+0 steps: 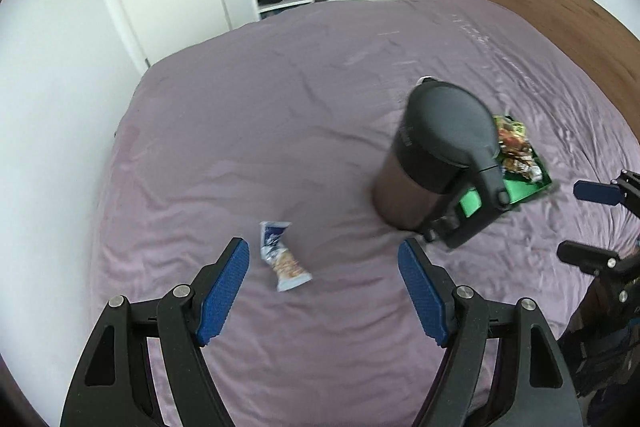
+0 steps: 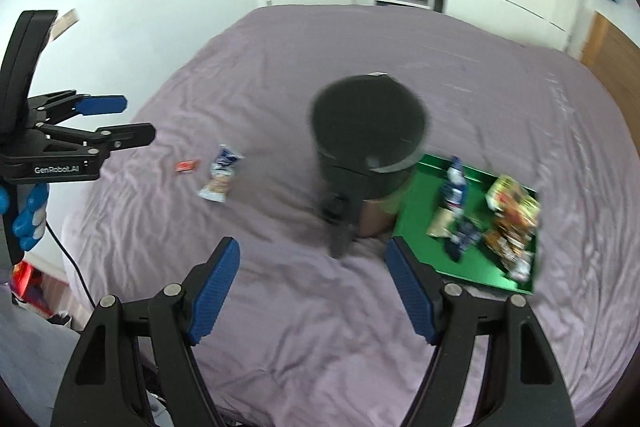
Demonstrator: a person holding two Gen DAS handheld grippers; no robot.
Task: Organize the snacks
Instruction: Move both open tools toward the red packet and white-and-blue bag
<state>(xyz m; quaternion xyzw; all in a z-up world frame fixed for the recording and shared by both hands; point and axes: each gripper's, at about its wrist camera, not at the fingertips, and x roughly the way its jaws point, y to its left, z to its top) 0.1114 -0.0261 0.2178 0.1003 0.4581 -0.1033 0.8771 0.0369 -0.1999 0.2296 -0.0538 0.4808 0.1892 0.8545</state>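
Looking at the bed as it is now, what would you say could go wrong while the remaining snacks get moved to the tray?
1. The tall dark jug stands on soft bedding between the loose snack packet and the green tray; a carrying sweep might tip it.
2. The small red packet lies flat on the wrinkled purple sheet, so open fingers could pinch fabric instead.
3. The tray already looks crowded, so another packet may slide off.

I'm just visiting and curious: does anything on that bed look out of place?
Yes. Most snacks sit in the green tray, but a blue-and-white snack packet and a small red wrapper lie loose on the purple bedsheet, left of the dark bin.
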